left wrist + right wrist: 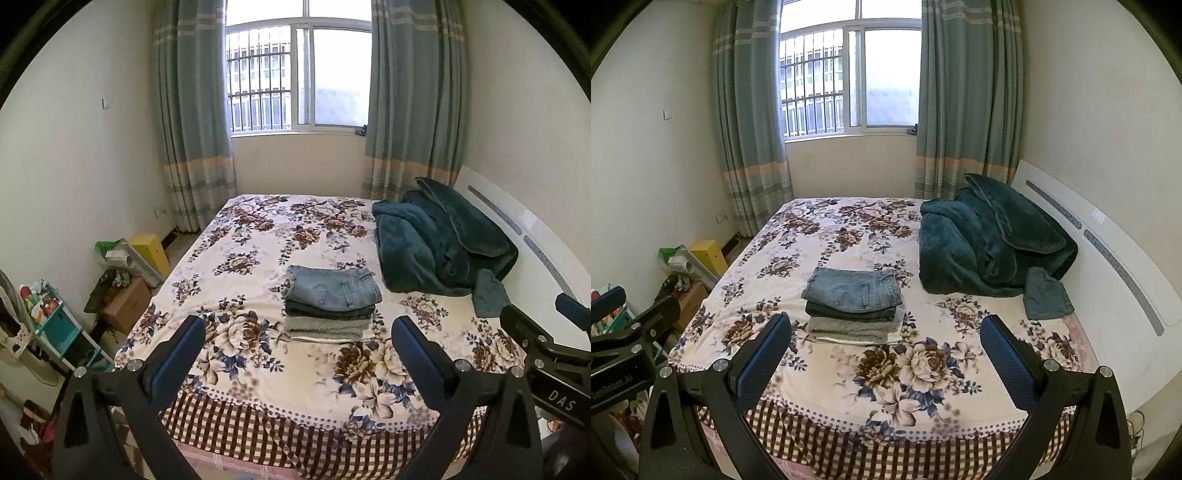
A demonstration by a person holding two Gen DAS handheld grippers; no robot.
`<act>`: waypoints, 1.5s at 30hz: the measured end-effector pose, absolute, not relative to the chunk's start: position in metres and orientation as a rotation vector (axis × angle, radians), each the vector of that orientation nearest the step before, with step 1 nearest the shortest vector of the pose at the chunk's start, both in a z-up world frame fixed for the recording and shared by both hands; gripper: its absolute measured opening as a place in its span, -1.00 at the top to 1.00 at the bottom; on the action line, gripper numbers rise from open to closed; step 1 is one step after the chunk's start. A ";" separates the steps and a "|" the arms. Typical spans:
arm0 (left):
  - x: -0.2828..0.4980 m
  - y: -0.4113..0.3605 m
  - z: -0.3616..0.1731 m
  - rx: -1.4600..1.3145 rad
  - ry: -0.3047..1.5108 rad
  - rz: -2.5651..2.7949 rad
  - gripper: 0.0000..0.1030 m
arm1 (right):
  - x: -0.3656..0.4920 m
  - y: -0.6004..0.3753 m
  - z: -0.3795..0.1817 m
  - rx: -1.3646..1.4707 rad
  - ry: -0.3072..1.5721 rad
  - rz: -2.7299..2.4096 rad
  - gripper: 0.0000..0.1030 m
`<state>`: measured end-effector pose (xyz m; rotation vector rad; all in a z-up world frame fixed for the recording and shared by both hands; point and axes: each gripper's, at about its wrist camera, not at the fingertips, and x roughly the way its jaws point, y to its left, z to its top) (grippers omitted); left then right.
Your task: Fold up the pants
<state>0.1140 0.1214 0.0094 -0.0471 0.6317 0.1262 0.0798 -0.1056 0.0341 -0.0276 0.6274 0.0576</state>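
Observation:
A folded stack of pants lies on the floral bedspread (258, 229) in mid-bed: blue jeans (332, 288) on top, darker jeans under them, grey pants (325, 326) at the bottom. The stack also shows in the right wrist view (855, 290). My left gripper (297, 332) is open and empty, held above the near edge of the bed, short of the stack. My right gripper (884, 330) is open and empty, beside the left one, also short of the stack. The right gripper shows at the right of the left view (546, 332).
A crumpled teal blanket (443, 236) and a small teal cloth (487, 295) lie at the right by the white headboard (535, 236). Boxes (125, 302) and a small shelf (55, 317) stand on the floor to the left. Curtains and a window are behind.

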 end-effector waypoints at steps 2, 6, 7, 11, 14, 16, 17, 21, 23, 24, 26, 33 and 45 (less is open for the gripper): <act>0.113 0.122 0.008 -0.044 0.632 0.130 -1.00 | 0.079 -0.106 0.034 -0.027 0.627 0.056 -1.00; 0.114 0.122 0.008 -0.043 0.634 0.129 -1.00 | 0.079 -0.105 0.034 -0.028 0.628 0.055 -1.00; 0.114 0.122 0.008 -0.044 0.632 0.128 -1.00 | 0.078 -0.106 0.034 -0.025 0.629 0.055 -1.00; 0.113 0.122 0.008 -0.041 0.629 0.129 -1.00 | 0.080 -0.105 0.034 -0.028 0.627 0.056 -1.00; 0.113 0.122 0.008 -0.038 0.629 0.128 -1.00 | 0.080 -0.105 0.034 -0.028 0.628 0.056 -1.00; 0.113 0.122 0.008 -0.037 0.625 0.129 -1.00 | 0.079 -0.106 0.034 -0.028 0.625 0.056 -1.00; 0.113 0.122 0.008 -0.036 0.626 0.128 -1.00 | 0.079 -0.105 0.034 -0.030 0.625 0.056 -1.00; 0.114 0.120 0.009 -0.033 0.621 0.127 -1.00 | 0.079 -0.105 0.034 -0.029 0.625 0.055 -1.00; 0.115 0.119 0.010 -0.033 0.621 0.125 -1.00 | 0.079 -0.105 0.034 -0.027 0.625 0.057 -1.00; 0.115 0.118 0.010 -0.031 0.622 0.126 -1.00 | 0.079 -0.105 0.034 -0.028 0.625 0.056 -1.00; 0.114 0.119 0.010 -0.032 0.621 0.127 -1.00 | 0.079 -0.106 0.034 -0.027 0.625 0.058 -1.00; 0.117 0.120 0.011 -0.028 0.619 0.134 -1.00 | 0.079 -0.106 0.034 -0.028 0.626 0.059 -1.00; 0.119 0.125 0.012 -0.028 0.618 0.151 -1.00 | 0.081 -0.109 0.030 -0.027 0.635 0.066 -1.00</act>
